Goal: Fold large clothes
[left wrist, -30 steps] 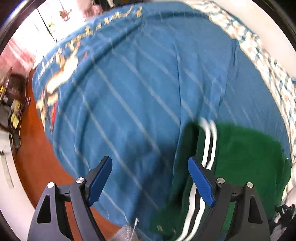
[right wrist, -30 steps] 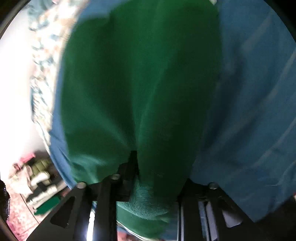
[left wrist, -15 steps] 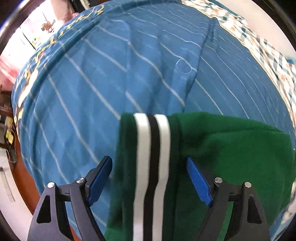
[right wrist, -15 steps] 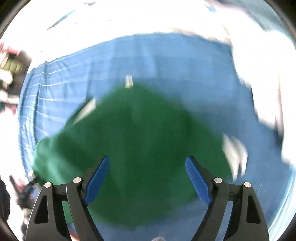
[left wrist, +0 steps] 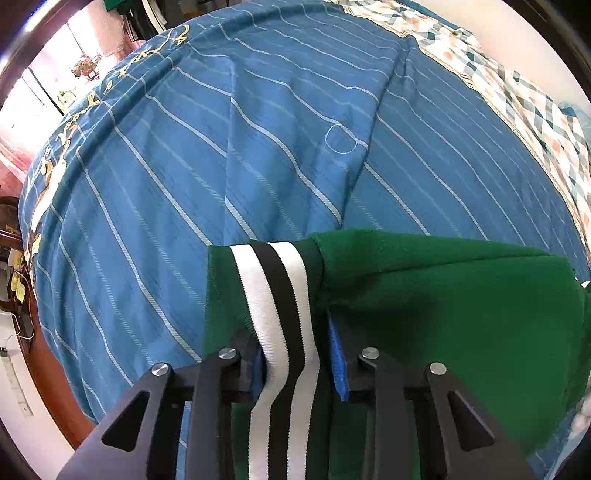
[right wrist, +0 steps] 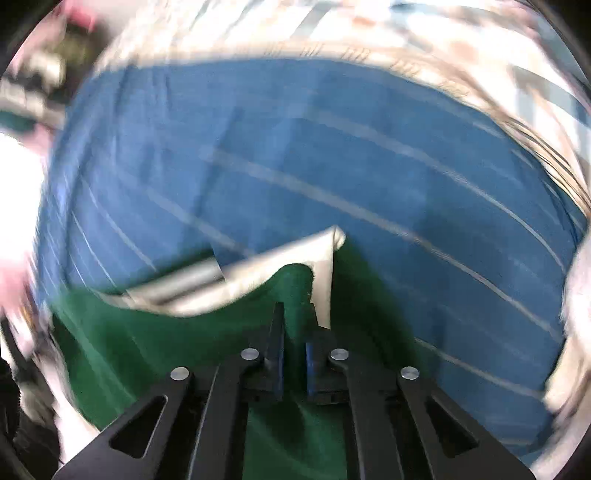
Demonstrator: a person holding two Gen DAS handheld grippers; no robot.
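Left wrist view, nearest first: the left gripper (left wrist: 297, 363) has its black arms drawn in and its blue-padded fingers (left wrist: 338, 363) pinching the white-and-black striped band (left wrist: 275, 295) of the green fleece garment (left wrist: 461, 317). The band runs up from between the pads and ends at the garment's upper edge. The green cloth spreads to the right of the gripper, bunched in a fold just beside the right pad. It lies on the blue bedsheet with thin white stripes (left wrist: 221, 166), which fills the middle and far field. Farther out, a checked teal-and-orange patterned cloth (left wrist: 532, 107) lines the sheet's far right edge. At far left, a reddish-brown wooden floor (left wrist: 48, 387) shows beyond the bed's edge.

Right wrist view, heavily motion-blurred: the right gripper (right wrist: 294, 363) has its fingers nearly pressed together, clamped on a raised ridge of the green garment (right wrist: 166, 350). Just beyond the fingertips a pale grey-white strip (right wrist: 258, 277) lies along the garment's edge; detail cannot be resolved. Past it the blue striped sheet (right wrist: 369, 166) extends, with pale patterned cloth (right wrist: 406, 33) at the far rim.
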